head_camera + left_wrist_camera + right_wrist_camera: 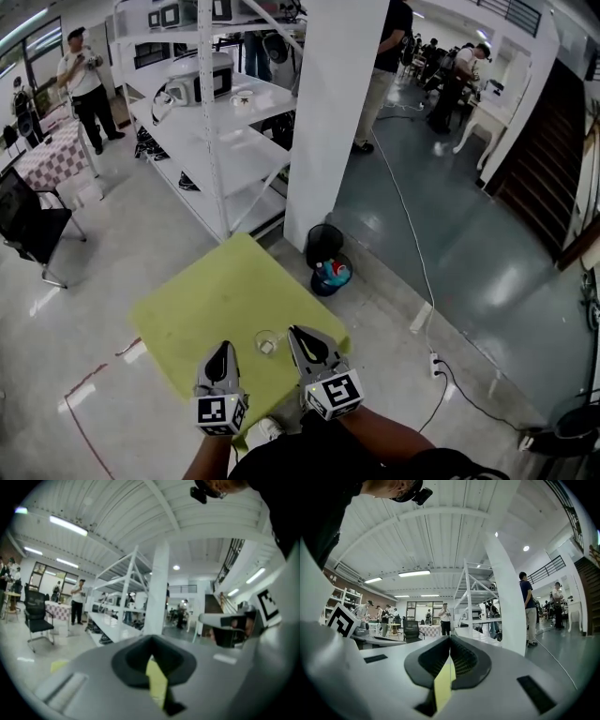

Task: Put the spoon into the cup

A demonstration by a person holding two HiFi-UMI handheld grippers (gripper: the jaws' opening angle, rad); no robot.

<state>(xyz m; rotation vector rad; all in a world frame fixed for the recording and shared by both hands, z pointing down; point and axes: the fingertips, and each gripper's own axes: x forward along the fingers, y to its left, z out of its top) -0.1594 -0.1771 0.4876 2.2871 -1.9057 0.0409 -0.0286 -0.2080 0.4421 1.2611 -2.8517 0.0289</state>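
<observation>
Head view: a small clear glass cup is seen near the front edge of a square yellow-green tabletop, between the left gripper and the right gripper. A pale shape shows at the cup, but whether it is the spoon cannot be told. Both pairs of jaws are pressed together tip to tip, and nothing is held. The task is judged either unstarted or done, so the spoon must be located first.
</observation>
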